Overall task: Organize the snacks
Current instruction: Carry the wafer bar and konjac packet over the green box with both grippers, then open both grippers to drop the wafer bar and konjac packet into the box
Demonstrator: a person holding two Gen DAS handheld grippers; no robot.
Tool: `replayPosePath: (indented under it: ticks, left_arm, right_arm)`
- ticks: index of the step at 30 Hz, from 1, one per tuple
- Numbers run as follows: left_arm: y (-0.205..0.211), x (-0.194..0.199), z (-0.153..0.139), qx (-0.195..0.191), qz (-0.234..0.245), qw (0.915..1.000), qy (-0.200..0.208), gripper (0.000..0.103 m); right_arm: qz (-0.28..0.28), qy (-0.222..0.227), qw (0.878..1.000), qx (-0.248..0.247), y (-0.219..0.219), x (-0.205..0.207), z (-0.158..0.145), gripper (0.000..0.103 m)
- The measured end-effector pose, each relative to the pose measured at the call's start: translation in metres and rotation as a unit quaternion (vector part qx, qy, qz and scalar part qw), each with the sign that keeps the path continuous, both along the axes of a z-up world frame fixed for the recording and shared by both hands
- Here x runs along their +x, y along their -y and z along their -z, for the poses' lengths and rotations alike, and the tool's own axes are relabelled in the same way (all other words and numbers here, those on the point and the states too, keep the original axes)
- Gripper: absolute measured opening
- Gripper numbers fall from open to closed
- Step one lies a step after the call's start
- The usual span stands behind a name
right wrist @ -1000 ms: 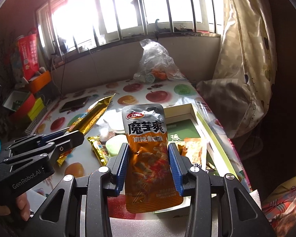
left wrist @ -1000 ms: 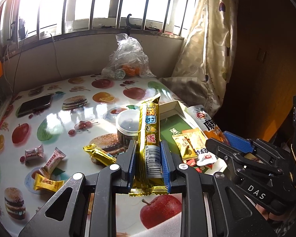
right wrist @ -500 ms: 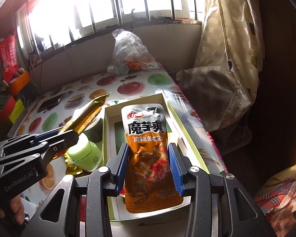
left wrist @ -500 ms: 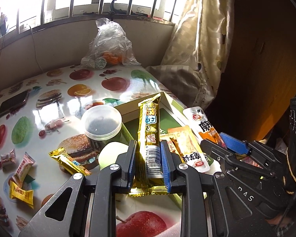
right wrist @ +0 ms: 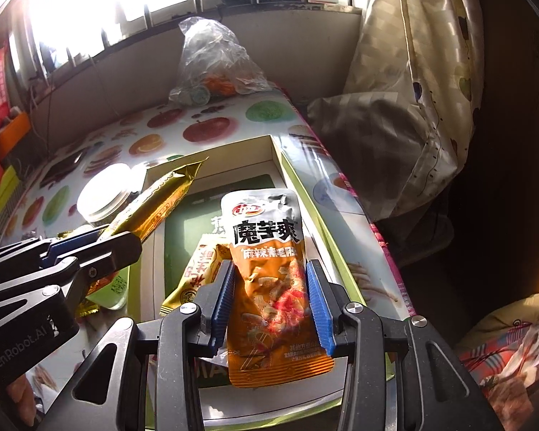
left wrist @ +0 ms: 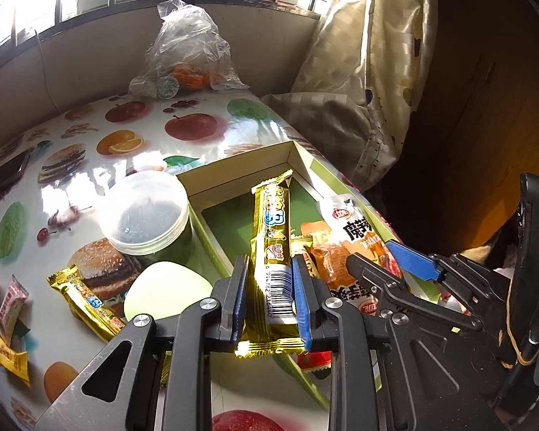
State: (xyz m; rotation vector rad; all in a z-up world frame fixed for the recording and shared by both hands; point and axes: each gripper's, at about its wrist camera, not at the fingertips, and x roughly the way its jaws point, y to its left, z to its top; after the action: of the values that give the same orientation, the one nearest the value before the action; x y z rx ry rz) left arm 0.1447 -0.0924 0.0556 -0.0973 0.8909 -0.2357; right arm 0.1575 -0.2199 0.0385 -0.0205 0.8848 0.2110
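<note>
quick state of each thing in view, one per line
left gripper: shut on gold bar
gold bar: held over box
right gripper: shut on orange pouch
orange pouch: held over box
box: open, some snacks inside
jar: lid on, upright beside box
plastic bag: knotted shut

Fruit-print table (left wrist: 133,165); on it box (left wrist: 233,170), jar (left wrist: 149,215), plastic bag (left wrist: 187,57).

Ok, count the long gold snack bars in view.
2: one gold bar clamped in the left gripper over the box; another lying on the table. More may be hidden.
</note>
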Motion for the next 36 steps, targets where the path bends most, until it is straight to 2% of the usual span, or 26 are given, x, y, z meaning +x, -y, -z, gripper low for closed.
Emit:
replayPosePath:
  ticks: [8,30,31,33,36]
  left_arm:
    - [0.006,0.009,0.011,0.012,-0.001,0.9998,-0.013,0.025]
    - [0.014,0.018,0.012,0.011,0.011,0.9997,-0.021,0.026]
    - [0.014,0.017,0.012,0.01,0.012,0.9997,-0.021,0.027]
    - [0.014,0.016,0.012,0.008,0.011,0.9997,-0.02,0.042]
    - [0.013,0.013,0.008,0.003,0.013,0.9998,-0.016,0.044]
  right_arm:
    - [-0.006,-0.014,1.0,-0.01,-0.001,0.009,0.016,0.041]
    - [-0.005,-0.002,1.0,-0.018,0.0,0.005,0.015,0.048]
    - [-0.005,-0.001,1.0,-0.018,0.0,0.005,0.015,0.049]
    - [-0.002,-0.002,1.0,-0.019,0.0,0.004,0.014,0.049]
    - [0.001,0.0,1.0,-0.018,0.001,0.001,0.013,0.05]
